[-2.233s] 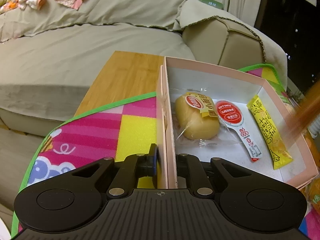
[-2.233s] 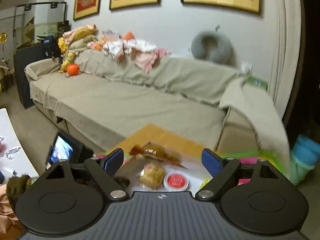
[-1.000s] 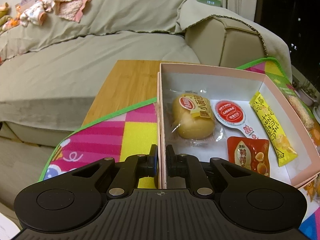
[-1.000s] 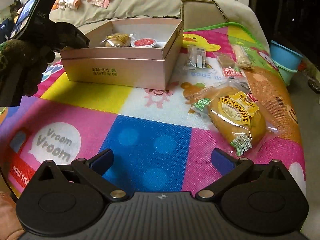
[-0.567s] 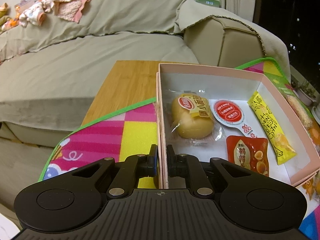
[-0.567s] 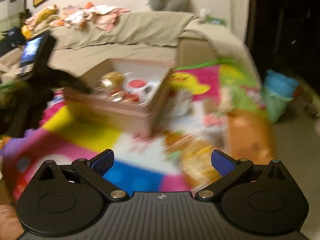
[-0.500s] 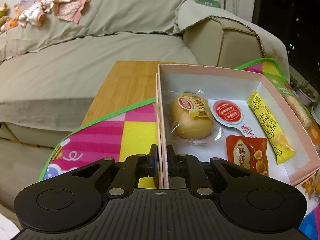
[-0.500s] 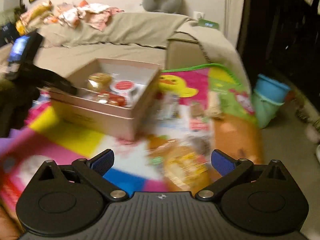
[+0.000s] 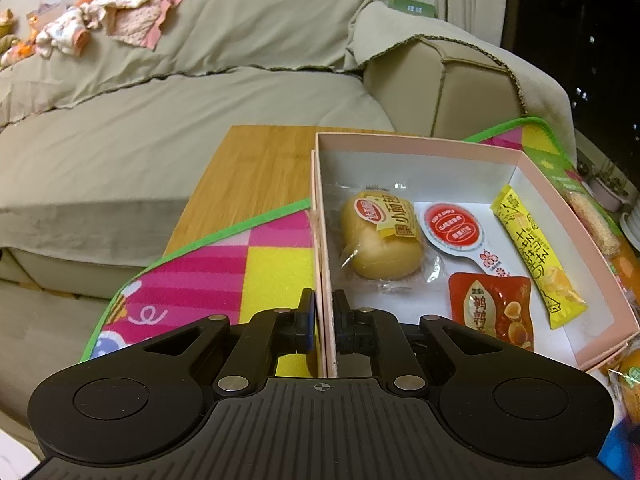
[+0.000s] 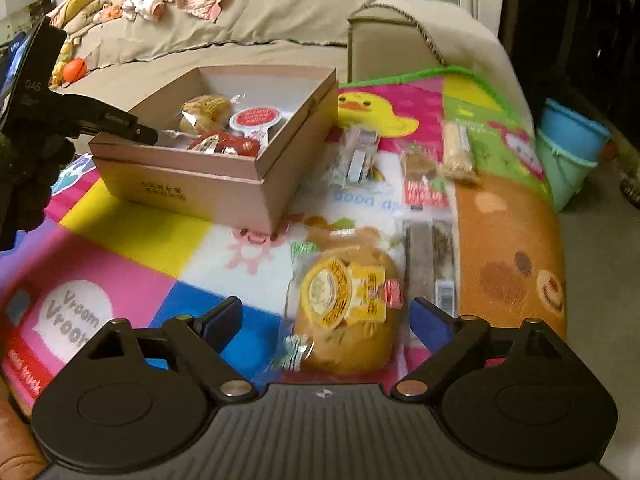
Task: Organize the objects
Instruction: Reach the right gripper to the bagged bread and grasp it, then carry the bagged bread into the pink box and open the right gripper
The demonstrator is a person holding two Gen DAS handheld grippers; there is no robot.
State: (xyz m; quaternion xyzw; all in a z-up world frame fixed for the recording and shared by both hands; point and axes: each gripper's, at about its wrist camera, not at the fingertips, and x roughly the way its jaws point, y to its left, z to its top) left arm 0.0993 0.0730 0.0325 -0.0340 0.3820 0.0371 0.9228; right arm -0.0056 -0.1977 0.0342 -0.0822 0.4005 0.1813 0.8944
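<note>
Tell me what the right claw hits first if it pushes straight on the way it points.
Most likely the wrapped bun on the play mat: it lies between the open right claw fingers, which have just been closing. Depth is unclear.

Right gripper (image 10: 325, 320) has moved over wrapped bun (image 10: 347, 312) — jaws closing.

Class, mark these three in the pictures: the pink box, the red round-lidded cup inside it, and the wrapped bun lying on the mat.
pink box (image 9: 568, 204), left wrist view, on its right wall.
red round-lidded cup (image 9: 452, 225), left wrist view, centre of lid.
wrapped bun (image 10: 346, 312), right wrist view, on its label.
</note>
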